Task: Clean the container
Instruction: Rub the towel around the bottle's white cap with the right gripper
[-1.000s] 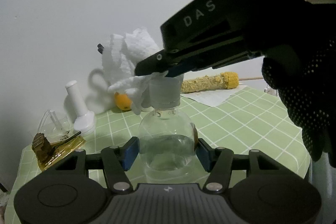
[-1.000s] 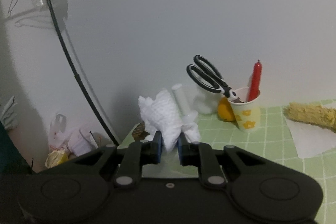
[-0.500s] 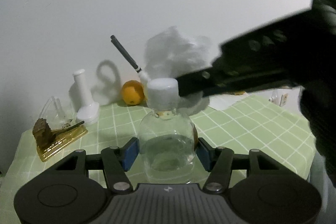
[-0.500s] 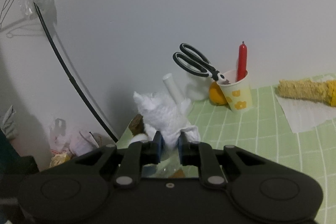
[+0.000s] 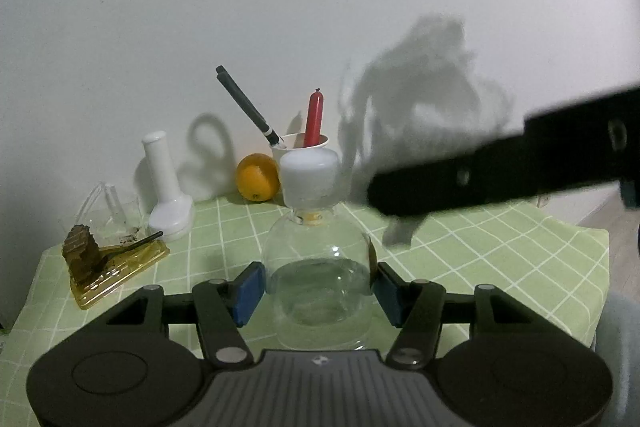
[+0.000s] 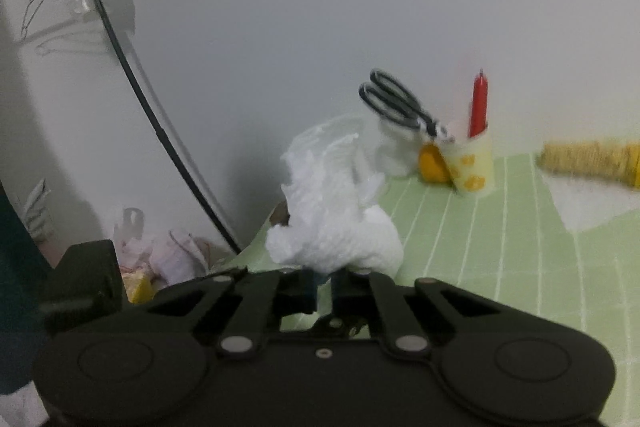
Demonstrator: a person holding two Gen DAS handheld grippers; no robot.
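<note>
A clear round bottle with a white cap stands upright between the blue pads of my left gripper, which is shut on its lower body. In the right wrist view my right gripper is shut on a crumpled white paper towel. In the left wrist view the right gripper shows as a dark blurred bar to the right of the cap, apart from the bottle. The towel itself is a grey blur there.
On the green checked tablecloth stand a paper cup holding scissors and a red candle, an orange, a white bottle, and a gold tray with brown cake. A corn cob lies on paper at right.
My right gripper with the towel has swung off the bottle's cap to the right. The left gripper still holds the bottle, which stays put.
</note>
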